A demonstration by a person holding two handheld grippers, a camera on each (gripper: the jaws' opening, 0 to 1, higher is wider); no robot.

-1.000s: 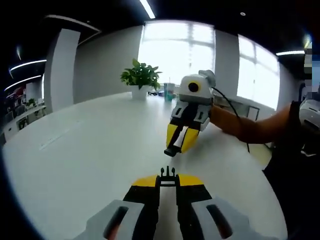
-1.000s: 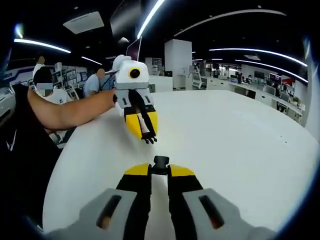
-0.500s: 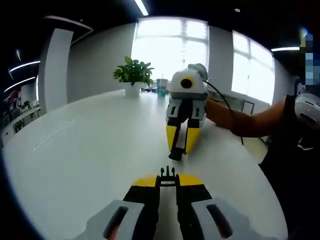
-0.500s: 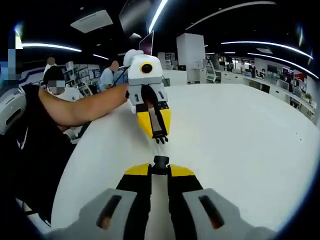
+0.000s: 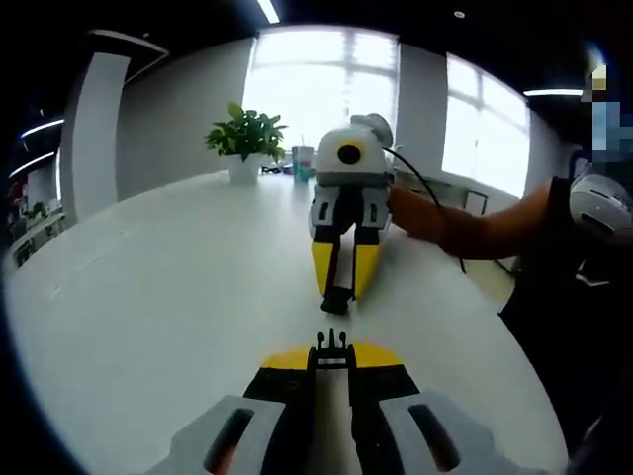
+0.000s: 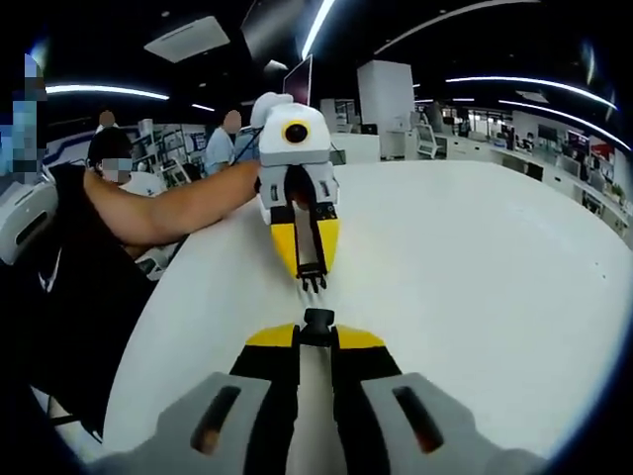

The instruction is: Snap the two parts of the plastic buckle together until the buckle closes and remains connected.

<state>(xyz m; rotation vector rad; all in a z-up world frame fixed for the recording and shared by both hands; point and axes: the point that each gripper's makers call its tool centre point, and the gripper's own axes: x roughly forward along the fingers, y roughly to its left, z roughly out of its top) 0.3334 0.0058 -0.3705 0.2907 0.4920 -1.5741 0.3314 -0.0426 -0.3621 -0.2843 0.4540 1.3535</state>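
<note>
1. Buckle parts are held apart, one in each gripper, above the white bench [image 5: 148, 297], facing each other along one line.
2. On my left, the left gripper [image 5: 332, 348] has its jaws closed on the pronged part [image 5: 332, 343]; I see its thin black prongs stick up just past the yellow tips.
3. In the left gripper view the right gripper [image 5: 338, 287] comes in ahead of me, tips down toward my own, with the socket part [image 5: 335, 300] clamped between its yellow jaws. The two parts are near, not touching.
4. Behind it a potted plant [image 5: 245, 139] stands on the far bench edge, a cup [image 5: 303, 161] just beside it, bright windows beyond.
5. A bare arm [image 5: 475, 230] reaches in from the right to the right gripper's white body, a black cable trailing off it.
6. In the right gripper view a person in dark clothes [image 6: 69, 287] fills the left side, their forearm [image 6: 173, 210] running to the left gripper [image 6: 311, 279].
7. That gripper points down at me, and the pronged part [image 6: 312, 281] shows at its tips.
8. At bottom centre the right gripper [image 6: 316, 327] is shut tight on the socket part [image 6: 316, 322], a small black block just clear of the prongs above it.
9. Further right the bench [image 6: 475, 297] runs on bare, with office desks far behind.
</note>
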